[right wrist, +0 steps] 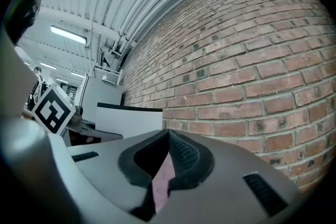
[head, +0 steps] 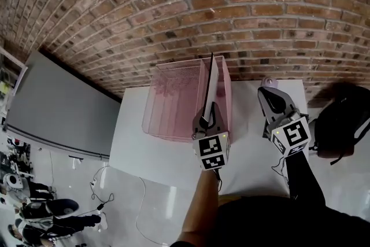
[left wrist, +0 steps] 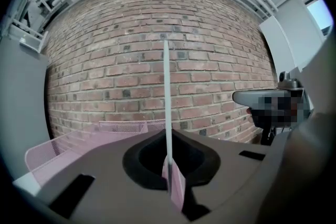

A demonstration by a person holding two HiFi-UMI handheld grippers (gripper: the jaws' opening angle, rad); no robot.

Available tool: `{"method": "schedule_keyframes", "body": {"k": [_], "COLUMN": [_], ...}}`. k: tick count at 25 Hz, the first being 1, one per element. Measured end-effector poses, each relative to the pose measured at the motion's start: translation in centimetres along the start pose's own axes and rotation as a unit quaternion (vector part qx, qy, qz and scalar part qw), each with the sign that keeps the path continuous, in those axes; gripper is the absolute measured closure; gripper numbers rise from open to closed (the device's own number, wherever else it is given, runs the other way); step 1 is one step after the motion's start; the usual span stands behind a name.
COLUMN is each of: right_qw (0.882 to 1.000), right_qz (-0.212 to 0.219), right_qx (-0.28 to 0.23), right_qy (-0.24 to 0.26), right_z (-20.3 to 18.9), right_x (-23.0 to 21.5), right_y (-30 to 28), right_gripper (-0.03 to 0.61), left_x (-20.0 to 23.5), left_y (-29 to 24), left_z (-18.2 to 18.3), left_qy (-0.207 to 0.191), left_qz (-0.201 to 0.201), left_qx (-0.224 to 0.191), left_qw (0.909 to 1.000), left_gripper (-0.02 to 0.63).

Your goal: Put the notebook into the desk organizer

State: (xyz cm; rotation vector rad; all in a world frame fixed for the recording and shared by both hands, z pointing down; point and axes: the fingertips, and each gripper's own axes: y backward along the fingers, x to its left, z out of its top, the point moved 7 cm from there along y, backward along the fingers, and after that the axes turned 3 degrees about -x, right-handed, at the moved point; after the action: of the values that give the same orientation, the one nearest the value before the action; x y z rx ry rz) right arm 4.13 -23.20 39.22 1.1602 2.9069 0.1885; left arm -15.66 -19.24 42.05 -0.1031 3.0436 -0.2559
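The notebook [head: 210, 83] stands upright and edge-on, a thin white sheet with a dark top edge, over the right part of the pink mesh desk organizer [head: 173, 104]. My left gripper [head: 208, 116] is shut on its lower edge. In the left gripper view the notebook [left wrist: 167, 97] rises as a thin white line from the closed jaws [left wrist: 168, 139], with the organizer [left wrist: 73, 141] low on the left. My right gripper [head: 267, 87] hangs to the right of the organizer, shut and holding nothing. In the right gripper view its jaws [right wrist: 168, 134] meet, and the notebook [right wrist: 131, 122] shows at the left.
The organizer stands on a white table [head: 144, 144] against a brick wall [head: 243, 14]. A dark bag [head: 341, 121] lies at the table's right end. A grey panel [head: 58, 107] leans at the left, with cables [head: 104, 196] on the floor below.
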Motion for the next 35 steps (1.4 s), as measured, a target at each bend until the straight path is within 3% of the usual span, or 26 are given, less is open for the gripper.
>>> {"method": "schedule_keyframes", "body": {"k": [17,35], "right_qw": [1.000,0.999], "right_qz": [-0.016,-0.024], "right_qx": [0.018,0.033], "right_qy": [-0.012,-0.013], "right_z": [-1.7,-2.7], "right_x": [-1.7,-2.3], "right_y": [-0.9,-1.1], "right_gripper": [0.558,0.558], "left_x": [-0.3,-1.4], "left_y": [-4.3,-6.1], "left_z": [-6.1,-11.3], "left_qy": [0.036,0.028], "left_qz": [-0.004,-0.038], "left_qx": [0.090,0.158], "left_qw": [0.9953,0.9863], "left_gripper": [0.594,0.592]}}
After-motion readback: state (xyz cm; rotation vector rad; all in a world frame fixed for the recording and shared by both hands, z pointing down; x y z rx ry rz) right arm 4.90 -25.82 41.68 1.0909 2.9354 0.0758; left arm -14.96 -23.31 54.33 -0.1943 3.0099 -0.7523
